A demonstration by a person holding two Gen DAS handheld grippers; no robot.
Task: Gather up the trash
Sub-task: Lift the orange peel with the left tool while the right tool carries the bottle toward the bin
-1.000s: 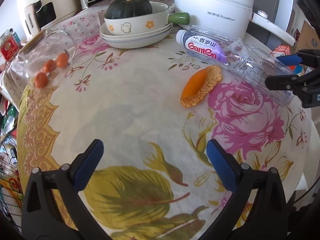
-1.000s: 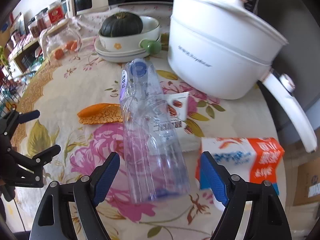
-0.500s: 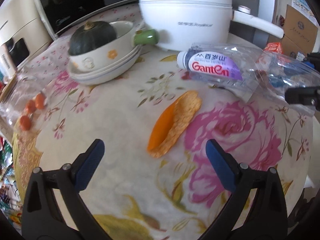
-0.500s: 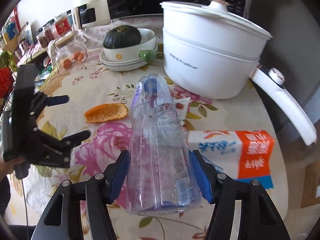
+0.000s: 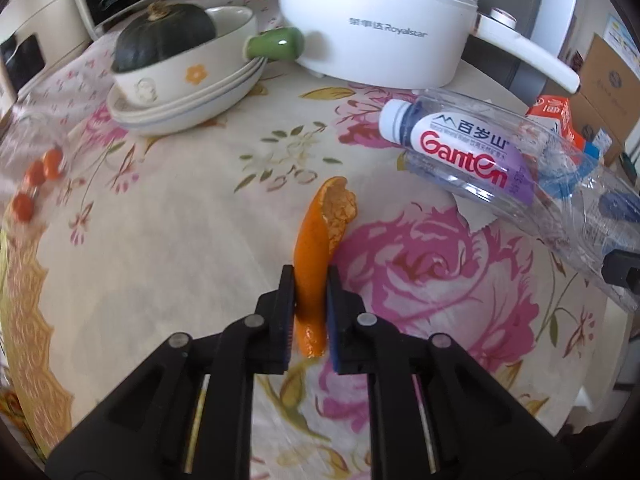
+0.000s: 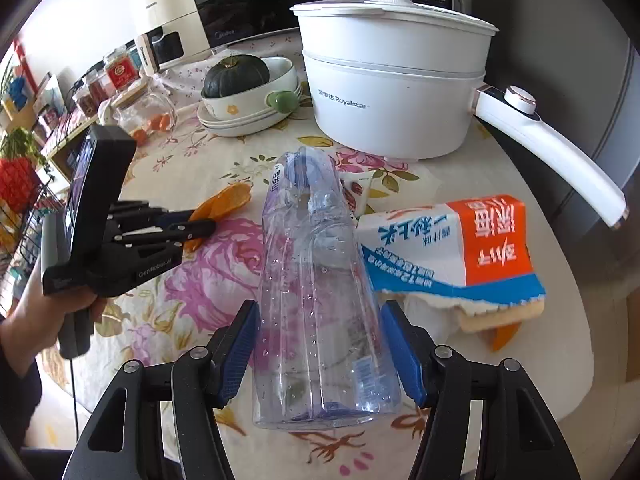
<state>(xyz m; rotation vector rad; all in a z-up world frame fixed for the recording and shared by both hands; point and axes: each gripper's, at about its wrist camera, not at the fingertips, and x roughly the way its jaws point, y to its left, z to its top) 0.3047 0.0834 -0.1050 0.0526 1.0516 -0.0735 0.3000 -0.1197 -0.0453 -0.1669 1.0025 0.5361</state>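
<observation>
Left gripper [image 5: 311, 280]: jaws nearly together, pinching near end of orange peel [image 5: 320, 232]. Peel long, curled, orange outside w/ pale pith at far tip, lying on floral table [image 5: 180, 240].

Right gripper [image 6: 320, 344]: jaws abt half spread, pads pressed on both sides of clear Ganten water bottle [image 6: 316, 288]. Bottle empty, droplets inside, cap end pointing away, purple label. Torn paper carton [image 6: 452, 248] just beside bottle on right. White Royalstar pot [image 6: 396, 92] and bowl w/ dark squash [image 6: 236, 76] at far side.
</observation>
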